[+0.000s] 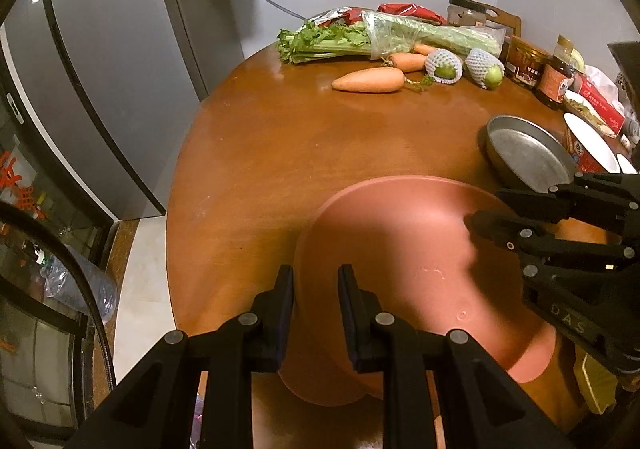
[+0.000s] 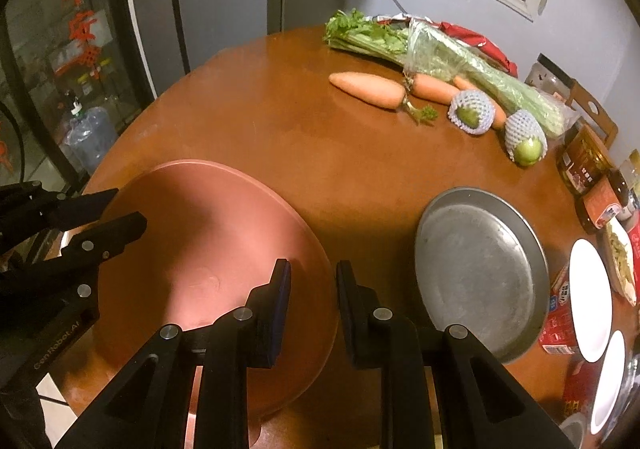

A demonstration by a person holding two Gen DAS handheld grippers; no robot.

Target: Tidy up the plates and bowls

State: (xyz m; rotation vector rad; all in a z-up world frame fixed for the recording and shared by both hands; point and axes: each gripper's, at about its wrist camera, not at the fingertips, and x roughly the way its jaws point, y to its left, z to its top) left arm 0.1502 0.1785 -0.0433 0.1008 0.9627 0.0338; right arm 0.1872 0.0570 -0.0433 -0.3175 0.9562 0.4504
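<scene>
My left gripper (image 1: pixel 314 291) clamped on pink plate (image 2: pixel 208 249) rim, carrying it tilted above table (image 1: pixel 280 137). Right gripper (image 2: pixel 313 289) jaws nearly together, empty. Steel plate (image 2: pixel 480 273) beside looks like the stacking spot.

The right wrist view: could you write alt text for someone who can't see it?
A pink plate lies on a round wooden table, its near rim between the right tongs. The left tongs reach over its far side; a metal pan, carrots and celery lie beyond.
</scene>
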